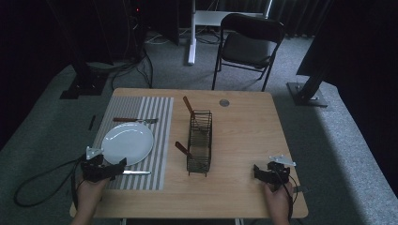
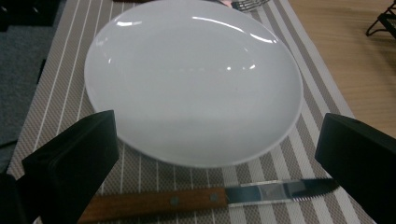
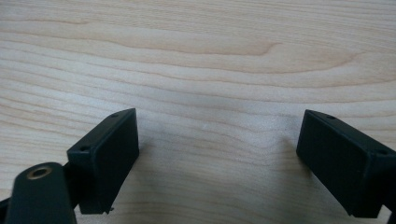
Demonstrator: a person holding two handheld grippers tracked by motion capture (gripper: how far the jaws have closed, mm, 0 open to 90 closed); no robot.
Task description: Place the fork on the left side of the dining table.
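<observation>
At the lower left of the high view, the left hand-held gripper [image 1: 123, 164] rests low over a striped placemat [image 1: 157, 140] with its jaws spread wide apart, gripping nothing. Between those jaws, in the left gripper view, lies a steak knife [image 2: 205, 198] with a wooden handle toward the left of the frame and a serrated blade toward the right, flat on the placemat just below the rim of a white plate [image 2: 194, 81]. At the lower right of the high view, the right hand-held gripper [image 1: 256, 170] sits on bare wood, jaws also apart and empty, well away from everything else. Farther up, in the middle of the worktop [image 1: 244, 122], stands a black wire cutlery caddy [image 1: 199, 140] with two wooden handles poking out. Beyond the plate, near the upper edge of the placemat, lies a fork [image 1: 135, 120] with a wooden handle. The knife looks like the thing in hand here. Because it lies so close to the plate, closing on it carelessly could nudge the plate, and a grip on the thin blade rather than the handle could let it slip or twist.
</observation>
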